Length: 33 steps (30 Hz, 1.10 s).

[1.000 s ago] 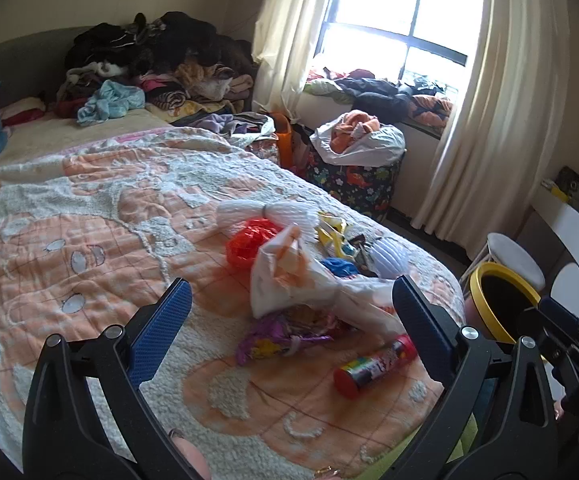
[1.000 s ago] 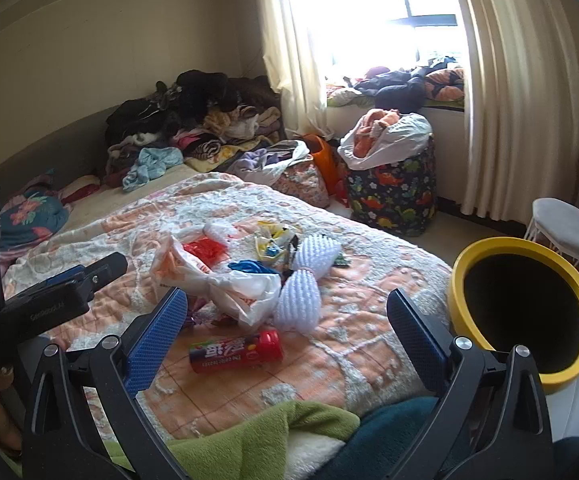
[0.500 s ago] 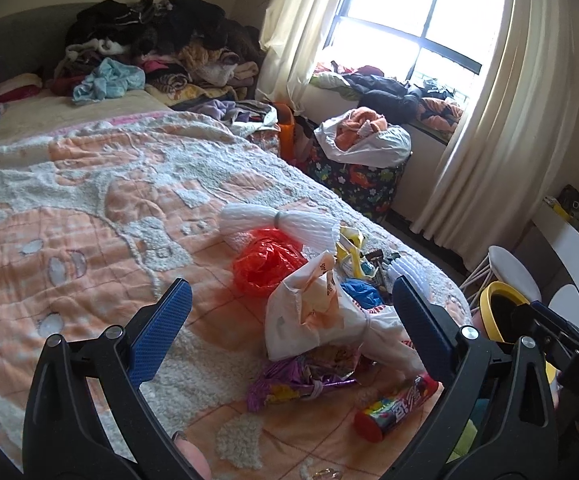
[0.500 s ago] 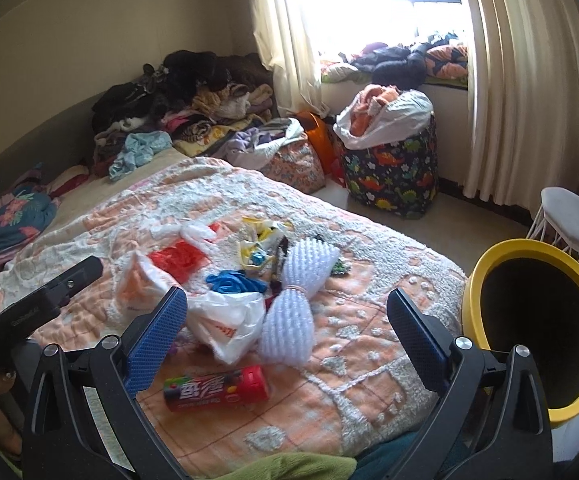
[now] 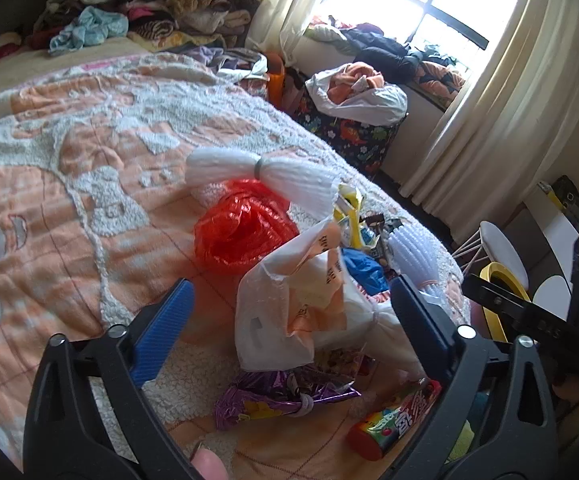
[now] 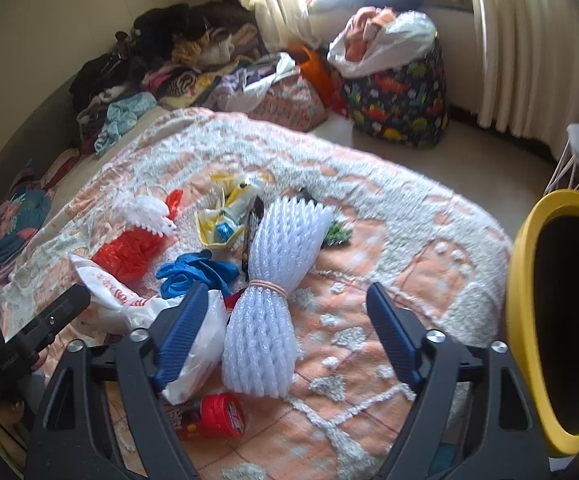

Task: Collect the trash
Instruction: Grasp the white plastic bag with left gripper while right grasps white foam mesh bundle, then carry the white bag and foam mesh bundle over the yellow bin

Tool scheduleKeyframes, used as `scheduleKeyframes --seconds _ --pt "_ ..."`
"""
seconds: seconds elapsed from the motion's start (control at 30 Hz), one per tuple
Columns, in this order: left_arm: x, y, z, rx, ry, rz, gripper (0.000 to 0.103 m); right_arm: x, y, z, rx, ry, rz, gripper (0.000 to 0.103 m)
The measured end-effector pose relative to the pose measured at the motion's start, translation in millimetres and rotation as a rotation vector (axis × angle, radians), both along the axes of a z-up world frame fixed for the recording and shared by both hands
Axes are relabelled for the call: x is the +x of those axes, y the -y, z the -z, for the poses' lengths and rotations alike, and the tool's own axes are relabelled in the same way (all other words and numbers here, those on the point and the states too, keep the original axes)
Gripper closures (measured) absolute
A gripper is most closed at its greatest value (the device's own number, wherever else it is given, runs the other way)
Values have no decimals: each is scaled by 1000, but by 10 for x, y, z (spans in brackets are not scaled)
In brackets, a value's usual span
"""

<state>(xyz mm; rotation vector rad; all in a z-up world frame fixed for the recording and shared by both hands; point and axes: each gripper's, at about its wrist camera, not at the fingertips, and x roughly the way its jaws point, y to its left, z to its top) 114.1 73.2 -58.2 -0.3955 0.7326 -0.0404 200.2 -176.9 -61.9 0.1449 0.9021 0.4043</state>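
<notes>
Both grippers have advanced toward the litter on the bed. The left gripper (image 5: 289,320), jaws just narrowing, now frames the white plastic bag (image 5: 289,312) at lower centre. The right gripper (image 6: 289,336), also narrowing, now brackets the white foam netting bundle (image 6: 269,304).

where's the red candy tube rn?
The red candy tube lies on the bedspread near its closest edge, low in both wrist views, just below the white plastic bag and beside the banded foam net bundle.
</notes>
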Motion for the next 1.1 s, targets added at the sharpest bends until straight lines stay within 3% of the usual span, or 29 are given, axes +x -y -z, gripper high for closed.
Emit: scheduleKeyframes --seconds 0.17,0.23,0.3,0.43,0.47,0.5,0.83,1.1 --pt "21 -3 48 -18 -24 4 25 181 -94 209 38 -102 -31 41" --pt "29 12 64 -25 -36 13 30 225 -99 279 71 -141 -42 57" --pt "30 32 72 -31 -44 21 43 212 -105 313 100 -156 -55 73" --pt "-20 107 0 -2 -32 29 59 108 -50 195 135 -98 -61 75" --pt "-40 123 -39 6 -21 23 72 71 -22 138 134 -75 -53 75" --pt "-43 130 -80 12 -13 19 74 37 18 84 139 -53 -46 75" --pt "-57 387 -477 48 86 62 77 -151 519 -259 185 74 28 75" --pt "0 763 -615 77 121 135 77 -299 1050 -429 172 154 133 75"
